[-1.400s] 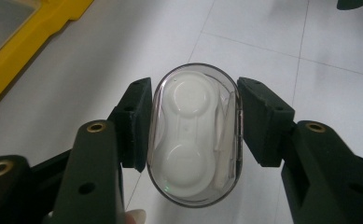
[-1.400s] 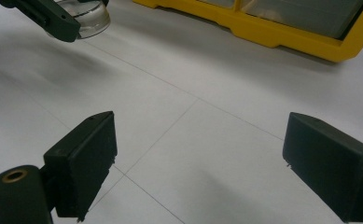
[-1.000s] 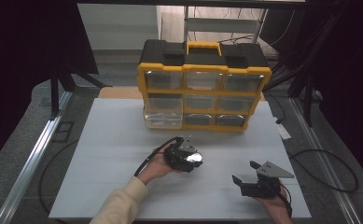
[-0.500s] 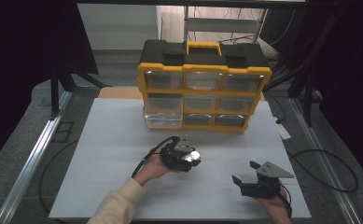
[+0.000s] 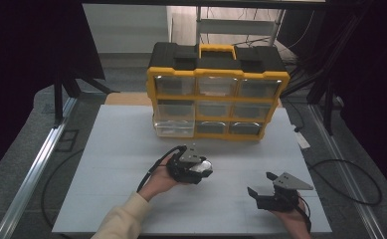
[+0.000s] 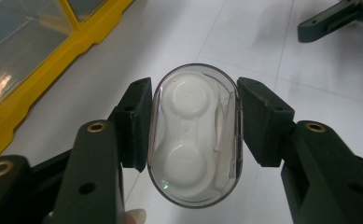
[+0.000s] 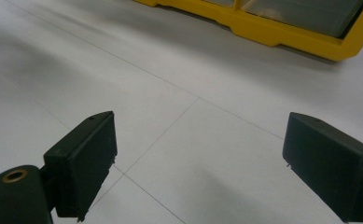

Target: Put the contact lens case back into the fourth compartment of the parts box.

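Case clamped, drawer ahead

Pads of the left gripper press both sides of a clear oval case, carried above the table. Right gripper waits beside it, jaws spread, nothing between. Beyond the fingertips stands the yellow organizer; its pulled-out drawer looks like the next target, needing a forward reach.

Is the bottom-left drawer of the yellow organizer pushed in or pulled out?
Pulled out. The clear bottom-left drawer juts forward past the yellow organizer front, while its neighbours sit flush.
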{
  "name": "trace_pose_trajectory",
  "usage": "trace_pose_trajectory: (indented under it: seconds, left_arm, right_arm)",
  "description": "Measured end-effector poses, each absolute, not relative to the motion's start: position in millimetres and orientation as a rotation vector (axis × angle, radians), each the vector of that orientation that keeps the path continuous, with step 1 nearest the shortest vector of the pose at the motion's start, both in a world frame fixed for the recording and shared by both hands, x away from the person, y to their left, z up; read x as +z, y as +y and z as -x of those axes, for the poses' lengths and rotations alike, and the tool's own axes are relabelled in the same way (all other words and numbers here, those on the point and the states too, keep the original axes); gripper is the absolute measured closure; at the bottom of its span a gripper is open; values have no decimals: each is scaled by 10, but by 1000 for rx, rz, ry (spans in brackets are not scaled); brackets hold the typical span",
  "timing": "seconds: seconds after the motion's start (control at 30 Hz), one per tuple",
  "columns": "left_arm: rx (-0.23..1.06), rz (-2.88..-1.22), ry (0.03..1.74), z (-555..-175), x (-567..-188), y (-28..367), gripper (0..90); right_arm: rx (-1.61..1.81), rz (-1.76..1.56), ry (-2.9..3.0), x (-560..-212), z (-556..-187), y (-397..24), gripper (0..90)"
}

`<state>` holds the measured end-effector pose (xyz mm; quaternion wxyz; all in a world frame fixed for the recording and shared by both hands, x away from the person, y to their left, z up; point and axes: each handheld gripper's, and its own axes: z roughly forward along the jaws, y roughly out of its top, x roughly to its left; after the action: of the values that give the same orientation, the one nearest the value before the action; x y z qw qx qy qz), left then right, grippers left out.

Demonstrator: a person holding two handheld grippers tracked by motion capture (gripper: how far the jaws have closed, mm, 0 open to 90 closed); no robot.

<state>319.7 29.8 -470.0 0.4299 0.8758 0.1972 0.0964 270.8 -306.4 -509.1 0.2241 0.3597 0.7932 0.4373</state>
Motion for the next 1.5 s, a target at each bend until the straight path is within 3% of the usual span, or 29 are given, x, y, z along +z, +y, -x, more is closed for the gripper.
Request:
trace_pose_trajectory:
  seconds: [1.5]
  left_arm:
    - [321, -2032, 554, -3070, -4336, 588, 483]
  right_arm:
    - [1202, -993, 2189, -5092, -2707, -3063, 105]
